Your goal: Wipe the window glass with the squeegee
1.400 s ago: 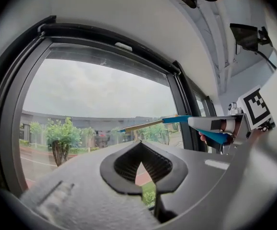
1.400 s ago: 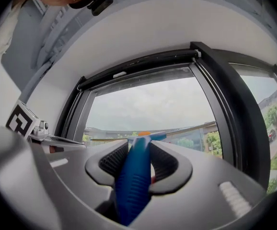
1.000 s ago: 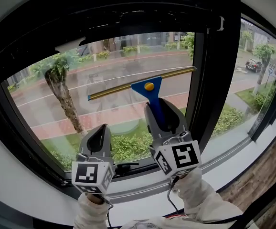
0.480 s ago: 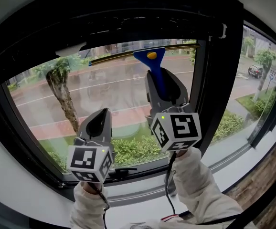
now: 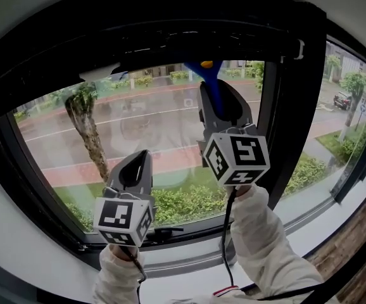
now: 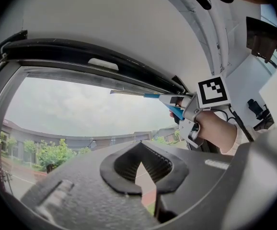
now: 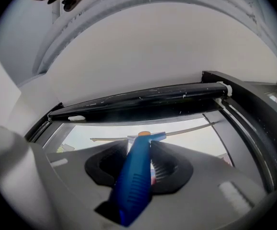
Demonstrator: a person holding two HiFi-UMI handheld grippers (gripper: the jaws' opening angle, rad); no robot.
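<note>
The right gripper [image 7: 145, 150] has its jaws clamped on the blue handle of the one squeegee [image 7: 136, 181]. The squeegee's blade lies across the top of the window glass [image 5: 151, 125], just under the black frame [image 5: 170, 37]. The left gripper [image 6: 141, 169], the second of the two, has its jaws closed on nothing and is held lower, near the glass.

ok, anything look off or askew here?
Nothing stands out. The right gripper holds the blue squeegee by its handle, blade up at the top edge of the window glass; the left gripper is shut and empty.
</note>
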